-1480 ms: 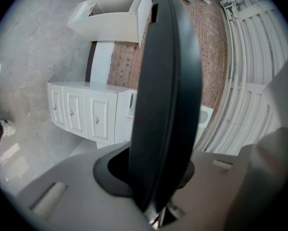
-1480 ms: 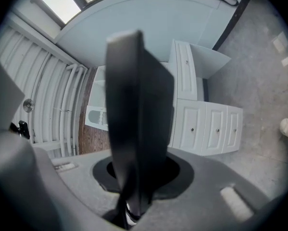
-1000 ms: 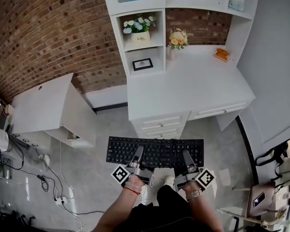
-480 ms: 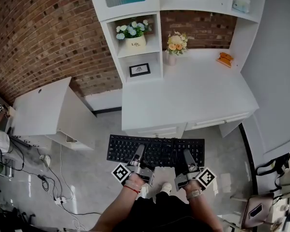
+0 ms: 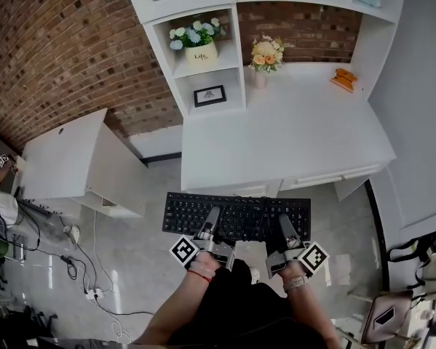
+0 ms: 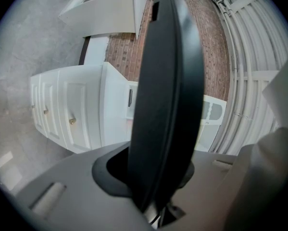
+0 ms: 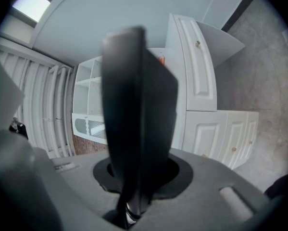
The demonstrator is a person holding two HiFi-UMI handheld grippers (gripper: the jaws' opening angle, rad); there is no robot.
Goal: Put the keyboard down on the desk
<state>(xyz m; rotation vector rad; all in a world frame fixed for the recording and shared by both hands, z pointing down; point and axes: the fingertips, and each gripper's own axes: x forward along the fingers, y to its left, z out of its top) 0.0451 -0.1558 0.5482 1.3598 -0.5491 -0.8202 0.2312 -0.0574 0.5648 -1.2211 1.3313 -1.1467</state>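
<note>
Holding keyboard [image 5: 185,213] level over floor, just short of desk [image 5: 290,137] front edge. Left gripper [image 5: 212,217] and right gripper [image 5: 284,221] both clamp its near edge. Carry step, placement not yet done. Next likely: advance over front edge, lower flat onto bare desktop.

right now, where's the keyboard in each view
Head view: keyboard low centre, flat, in front of the desk.
Left gripper view: keyboard edge-on, a black slab up the middle.
Right gripper view: keyboard edge-on, up the middle.
Shared landmark: the white drawers.
</note>
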